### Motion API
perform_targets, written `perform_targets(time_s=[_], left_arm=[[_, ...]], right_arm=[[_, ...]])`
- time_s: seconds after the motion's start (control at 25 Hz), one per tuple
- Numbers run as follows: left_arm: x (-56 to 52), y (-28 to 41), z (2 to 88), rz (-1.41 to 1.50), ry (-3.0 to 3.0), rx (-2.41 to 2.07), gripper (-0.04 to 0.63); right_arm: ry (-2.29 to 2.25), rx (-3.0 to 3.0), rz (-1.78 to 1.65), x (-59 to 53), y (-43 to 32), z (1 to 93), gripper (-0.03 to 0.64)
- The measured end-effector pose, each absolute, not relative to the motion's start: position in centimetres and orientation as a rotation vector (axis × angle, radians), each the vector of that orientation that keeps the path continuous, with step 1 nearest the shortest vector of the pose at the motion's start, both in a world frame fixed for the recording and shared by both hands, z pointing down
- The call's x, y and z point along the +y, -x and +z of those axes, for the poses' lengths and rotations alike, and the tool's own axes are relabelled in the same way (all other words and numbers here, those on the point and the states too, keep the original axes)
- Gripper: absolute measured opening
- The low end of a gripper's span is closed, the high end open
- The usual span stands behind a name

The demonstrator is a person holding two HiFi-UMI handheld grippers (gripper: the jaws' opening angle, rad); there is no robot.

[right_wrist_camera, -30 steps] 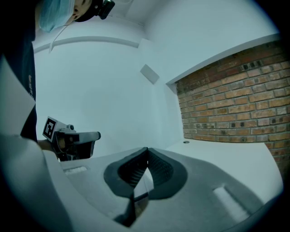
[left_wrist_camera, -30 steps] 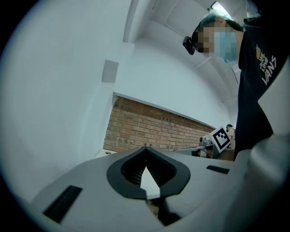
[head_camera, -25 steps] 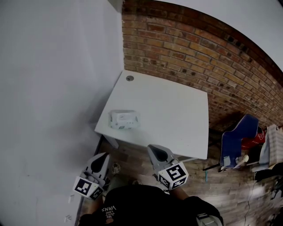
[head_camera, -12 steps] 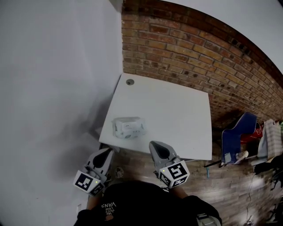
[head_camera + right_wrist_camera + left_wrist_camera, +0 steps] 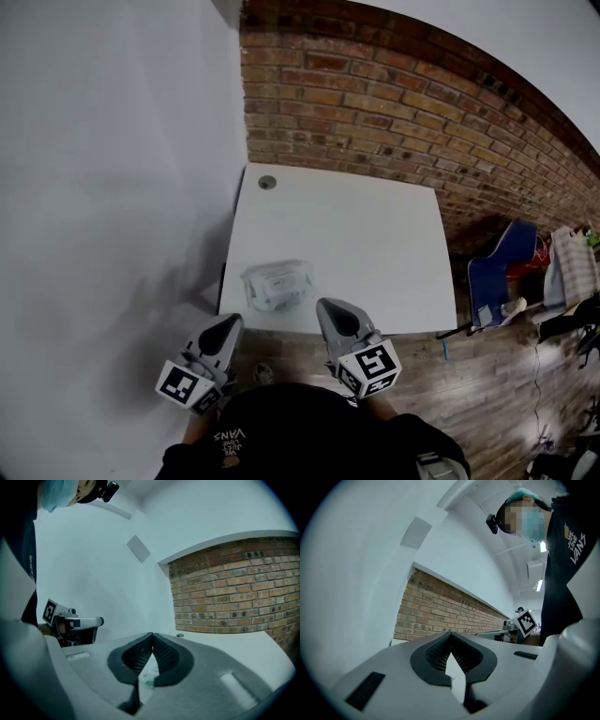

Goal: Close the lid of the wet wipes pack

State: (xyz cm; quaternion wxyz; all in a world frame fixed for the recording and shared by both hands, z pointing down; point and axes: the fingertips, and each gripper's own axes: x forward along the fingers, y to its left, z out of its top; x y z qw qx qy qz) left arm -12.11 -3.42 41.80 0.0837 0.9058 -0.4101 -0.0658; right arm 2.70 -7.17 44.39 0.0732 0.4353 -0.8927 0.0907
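Note:
The wet wipes pack (image 5: 277,284), pale with a white lid, lies near the front left corner of the white table (image 5: 375,234). It is too blurred to tell how the lid stands. My left gripper (image 5: 229,323) hangs shut just short of the table's front edge, below and left of the pack. My right gripper (image 5: 329,308) is shut too, at the front edge to the pack's right. Neither touches the pack. In the left gripper view the left gripper (image 5: 450,634) has its jaws met at the tip. In the right gripper view a bit of the pack (image 5: 147,676) shows through the right gripper (image 5: 152,635).
A brick wall (image 5: 394,103) backs the table and a plain white wall (image 5: 112,187) runs along its left side. A round cable hole (image 5: 267,183) sits in the far left corner. A blue chair (image 5: 497,281) with clutter stands on the wooden floor at the right.
The view has moved toward the table, so the pack now lies closer to both grippers. Both grippers stay shut and keep their places in the view.

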Motion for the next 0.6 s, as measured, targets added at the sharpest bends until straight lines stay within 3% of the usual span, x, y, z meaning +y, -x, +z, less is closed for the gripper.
perform_targets(time_s=[0.6], left_arm=[[-6.9,14.2,43.7,-0.087,-2.696,-1.071,0.008]], right_arm=[[-1.437,-2.59,0.273,-9.9,-0.7,45.7,-0.003]])
